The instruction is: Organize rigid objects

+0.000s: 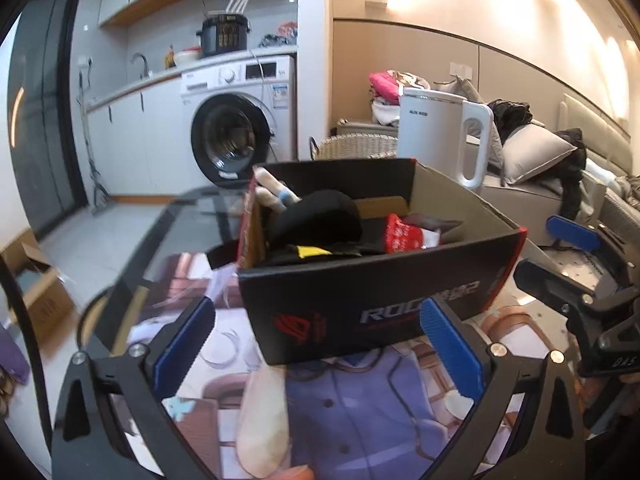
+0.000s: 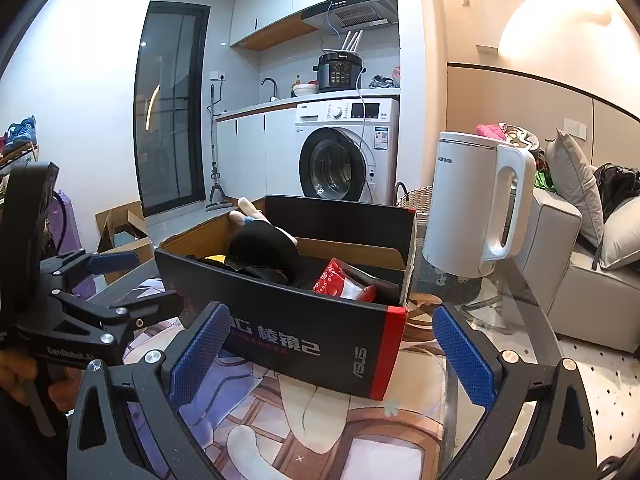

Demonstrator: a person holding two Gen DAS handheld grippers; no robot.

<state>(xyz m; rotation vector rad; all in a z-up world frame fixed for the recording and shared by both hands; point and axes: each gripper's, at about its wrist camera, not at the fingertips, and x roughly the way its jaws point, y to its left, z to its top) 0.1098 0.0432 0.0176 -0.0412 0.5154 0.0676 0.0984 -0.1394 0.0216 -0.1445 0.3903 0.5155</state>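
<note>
A: Item 1, box (image 2: 304, 320): near centre of table (image 2: 500, 308), filled. Kettle (image 2: 476, 208): far right, just beside it.

B: Left gripper (image 1: 316, 344), right gripper (image 2: 328, 356): fingers apart, empty. Risk: crowding the kettle could tip it off the glass.

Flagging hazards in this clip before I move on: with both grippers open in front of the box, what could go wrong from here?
1. The white electric kettle stands close beside the black ASUS box on the glass table; pushing the box sideways could knock it.
2. The box sits on a printed mat; it might slide when gripped.
3. The left gripper and right gripper are close together and could collide.
</note>
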